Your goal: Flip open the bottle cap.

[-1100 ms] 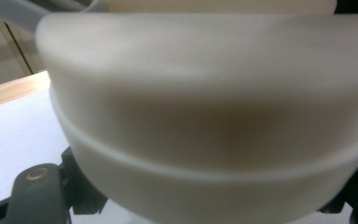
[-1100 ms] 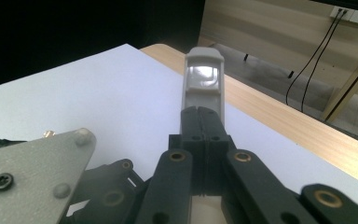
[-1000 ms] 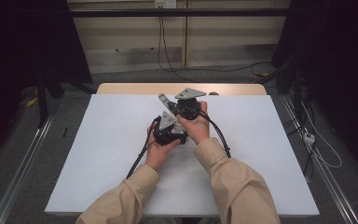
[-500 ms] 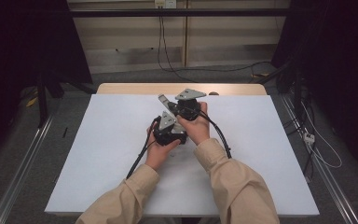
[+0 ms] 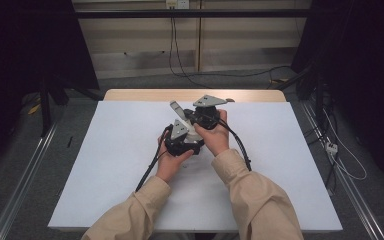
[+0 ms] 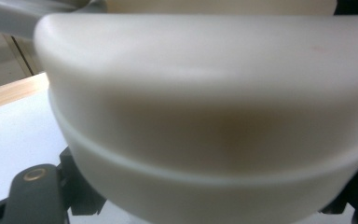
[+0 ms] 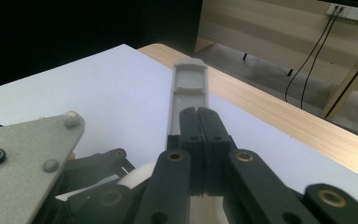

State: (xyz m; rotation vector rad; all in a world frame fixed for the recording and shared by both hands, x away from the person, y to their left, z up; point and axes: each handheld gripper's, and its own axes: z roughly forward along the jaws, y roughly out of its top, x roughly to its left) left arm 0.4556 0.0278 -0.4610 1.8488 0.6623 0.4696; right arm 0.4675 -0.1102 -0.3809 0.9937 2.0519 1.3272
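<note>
Nothing is seen moved since earlier: over the worktop (image 5: 130, 165), a stiff, light-looking grey handle (image 7: 189, 95) is kept pinched by the right claw (image 7: 199, 114); the left claw (image 5: 182, 142) cradles a smooth white body (image 6: 205, 116), its jaw gap untellable.

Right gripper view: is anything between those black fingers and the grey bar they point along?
Nothing visible stands between them. The right gripper has its fingers closed on the grey bar, which sticks out past their tips above the white table.
</note>
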